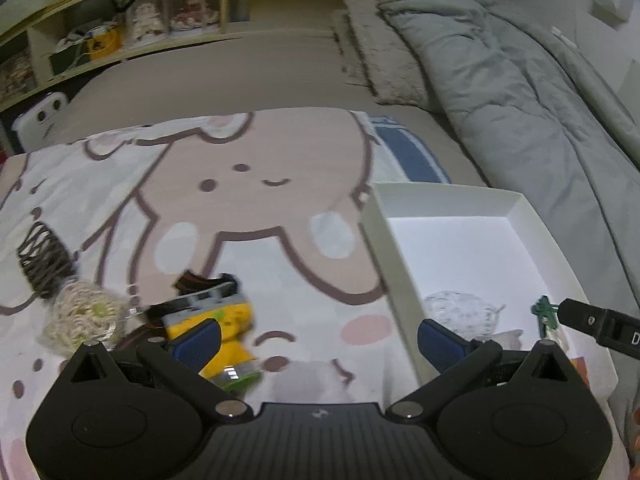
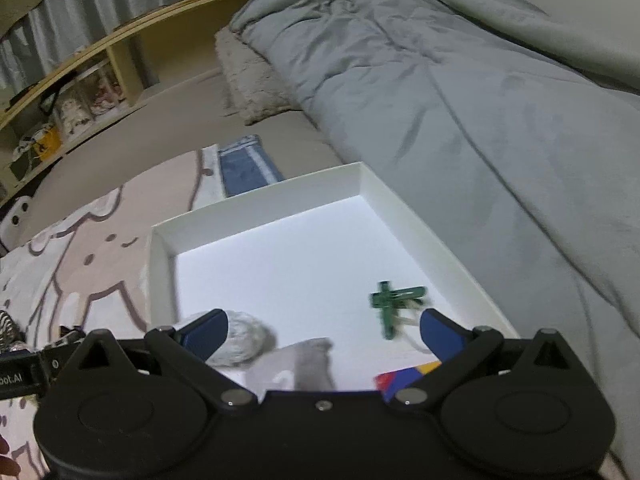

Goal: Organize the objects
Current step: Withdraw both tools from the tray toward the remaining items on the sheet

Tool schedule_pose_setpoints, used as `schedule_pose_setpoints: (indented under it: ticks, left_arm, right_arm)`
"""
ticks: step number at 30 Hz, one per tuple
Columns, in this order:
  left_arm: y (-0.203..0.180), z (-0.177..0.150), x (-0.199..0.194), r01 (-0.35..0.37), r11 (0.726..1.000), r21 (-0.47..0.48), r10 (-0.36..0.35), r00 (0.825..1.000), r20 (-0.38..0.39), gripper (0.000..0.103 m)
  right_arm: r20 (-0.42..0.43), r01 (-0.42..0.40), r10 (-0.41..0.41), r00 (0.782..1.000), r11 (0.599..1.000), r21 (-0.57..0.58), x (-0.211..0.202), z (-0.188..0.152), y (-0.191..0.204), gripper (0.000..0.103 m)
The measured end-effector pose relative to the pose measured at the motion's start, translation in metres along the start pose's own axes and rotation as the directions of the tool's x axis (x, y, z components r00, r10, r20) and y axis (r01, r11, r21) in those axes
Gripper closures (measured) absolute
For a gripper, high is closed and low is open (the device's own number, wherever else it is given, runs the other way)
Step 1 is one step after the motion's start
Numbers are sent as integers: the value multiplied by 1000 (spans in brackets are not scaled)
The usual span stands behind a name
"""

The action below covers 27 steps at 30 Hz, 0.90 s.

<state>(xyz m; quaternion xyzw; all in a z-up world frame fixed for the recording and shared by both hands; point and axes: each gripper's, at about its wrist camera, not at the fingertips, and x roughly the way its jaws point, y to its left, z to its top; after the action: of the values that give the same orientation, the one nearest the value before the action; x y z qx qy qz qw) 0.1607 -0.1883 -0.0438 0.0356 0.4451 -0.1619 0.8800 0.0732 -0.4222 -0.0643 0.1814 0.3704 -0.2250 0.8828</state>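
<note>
**Both tools spread above the bed**

The left tool (image 1: 318, 340) is spread wide and holds nothing; a yellow toy (image 1: 228, 328) lies just beside its left finger, on the cartoon blanket (image 1: 256, 200). The right tool (image 2: 324, 332) is also spread and holds nothing, over the white box (image 2: 400, 208). A green clip (image 2: 390, 304) lies just ahead of its right finger and a grey ball (image 2: 244, 340) by its left finger, both in the box.

Left gripper (image 1: 318, 342) jaws spread above cartoon blanket (image 1: 256, 184), yellow toy (image 1: 228, 332), white box (image 1: 400, 264)
</note>
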Motion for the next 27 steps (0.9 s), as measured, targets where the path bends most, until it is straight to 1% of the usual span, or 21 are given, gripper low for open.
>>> schedule_pose_setpoints:
  ticks: [7, 14, 17, 20, 23, 27]
  left_arm:
    - [40, -1, -19, -45, 998, -41, 46, 999, 22, 0]
    - [81, -8, -37, -109, 991, -77, 112, 993, 41, 0]
    - [99, -11, -44, -119, 988, -100, 124, 991, 47, 0]
    - [113, -14, -48, -132, 984, -123, 138, 989, 49, 0]
    - [126, -18, -52, -149, 980, -129, 157, 986, 57, 0]
    - [142, -25, -55, -172, 976, -137, 181, 982, 59, 0]
  right_arm:
    - [-8, -46, 46, 999, 997, -61, 1, -5, 34, 0]
    - [-15, -94, 93, 996, 989, -114, 0, -11, 64, 0]
    - [-23, -117, 115, 993, 984, -136, 0, -16, 76, 0]
    - [-24, -141, 139, 990, 978, -154, -2, -20, 89, 0]
    - [-9, -173, 174, 985, 965, -196, -3, -26, 103, 0]
    - [-17, -203, 204, 979, 950, -238, -2, -34, 119, 0]
